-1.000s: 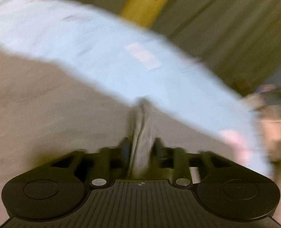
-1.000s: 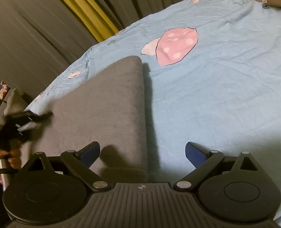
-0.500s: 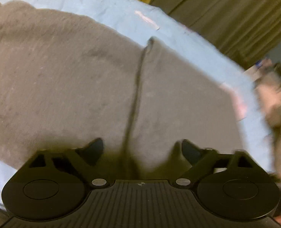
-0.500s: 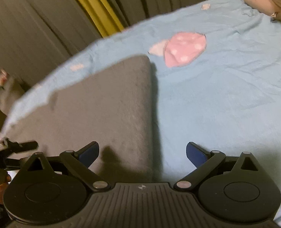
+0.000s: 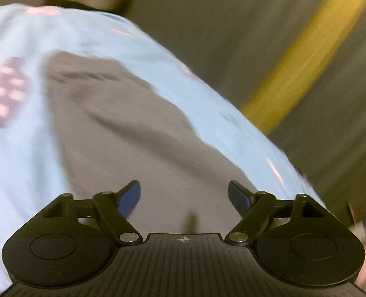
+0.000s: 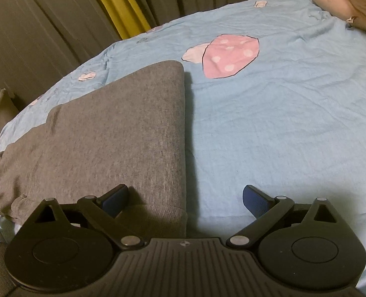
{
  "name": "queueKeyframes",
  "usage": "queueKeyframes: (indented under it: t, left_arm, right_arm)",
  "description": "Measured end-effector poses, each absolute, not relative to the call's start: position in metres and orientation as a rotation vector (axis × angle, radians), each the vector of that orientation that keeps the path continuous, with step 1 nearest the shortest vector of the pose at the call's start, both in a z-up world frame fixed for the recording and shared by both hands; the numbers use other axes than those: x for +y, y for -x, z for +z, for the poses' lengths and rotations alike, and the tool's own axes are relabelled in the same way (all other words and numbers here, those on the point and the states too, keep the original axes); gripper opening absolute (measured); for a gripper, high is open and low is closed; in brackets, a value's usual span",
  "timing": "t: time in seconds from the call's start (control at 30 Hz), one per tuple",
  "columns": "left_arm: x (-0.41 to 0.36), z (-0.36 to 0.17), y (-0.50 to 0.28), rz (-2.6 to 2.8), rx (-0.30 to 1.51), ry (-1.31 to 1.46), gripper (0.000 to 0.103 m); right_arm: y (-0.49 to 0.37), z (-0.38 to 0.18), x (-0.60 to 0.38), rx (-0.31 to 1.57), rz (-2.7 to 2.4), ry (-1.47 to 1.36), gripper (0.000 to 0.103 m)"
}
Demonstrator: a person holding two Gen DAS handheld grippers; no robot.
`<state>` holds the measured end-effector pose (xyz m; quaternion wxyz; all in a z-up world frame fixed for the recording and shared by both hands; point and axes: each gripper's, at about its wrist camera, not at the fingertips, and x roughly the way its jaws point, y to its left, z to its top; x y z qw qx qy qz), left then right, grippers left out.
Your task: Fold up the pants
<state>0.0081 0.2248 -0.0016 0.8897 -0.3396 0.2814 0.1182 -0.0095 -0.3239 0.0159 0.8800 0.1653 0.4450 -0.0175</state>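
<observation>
Grey knit pants (image 6: 113,133): folded flat on the bed, a straight folded edge on their right side; the far end narrows to a rounded corner, the near left end is bunched and wrinkled.
Pants in the left wrist view (image 5: 133,143): blurred, lying flat with a crease across them.
Left gripper (image 5: 184,194): over the near end of the pants; its jaws have just been opening and now stand wide apart, with nothing pinched between them, only the flat cloth below.
Right gripper (image 6: 185,198): above the near right corner of the pants, straddling the folded edge; jaws wide apart, one blue pad over the cloth, the other over the sheet, gripping nothing.
Sheet (image 6: 282,123): light blue, covering the bed all round the pants.
Mushroom print (image 6: 228,55): pink with white dots, on the sheet just beyond the far right corner of the pants.
Curtains (image 6: 46,19): dark, behind the bed past the pants, with a yellow strip (image 6: 116,2) among them.
Pillow (image 6: 341,5): pinkish, at the far right corner of the bed, well apart from the pants.
</observation>
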Motion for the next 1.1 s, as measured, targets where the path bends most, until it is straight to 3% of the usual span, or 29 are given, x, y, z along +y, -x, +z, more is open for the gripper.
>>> queueKeyframes:
  t: [0.27,0.57,0.67,0.77,0.83,1.1]
  left_arm:
    - [0.334,-0.027,0.011,0.347,0.576,0.901,0.078]
    - [0.365,-0.053,-0.008,0.255,0.572,1.012,0.075]
    - [0.365,-0.056,-0.018,0.240,0.572,1.017,0.065]
    - [0.371,-0.061,-0.028,0.246,0.587,1.051,0.046]
    - [0.372,-0.059,-0.028,0.250,0.590,1.056,0.028]
    - [0.327,-0.004,-0.037,0.236,0.463,0.778,0.019]
  right_arm:
    - [0.008,0.017,-0.319,0.913,0.003,-0.340,0.099]
    - [0.002,0.013,-0.314,0.929,-0.003,-0.348,0.099]
    - [0.002,0.012,-0.314,0.931,-0.009,-0.347,0.099]
    - [0.000,0.012,-0.314,0.935,-0.015,-0.339,0.099]
    - [0.000,0.012,-0.314,0.935,-0.016,-0.342,0.099]
    - [0.001,0.013,-0.322,0.921,-0.032,-0.390,0.099]
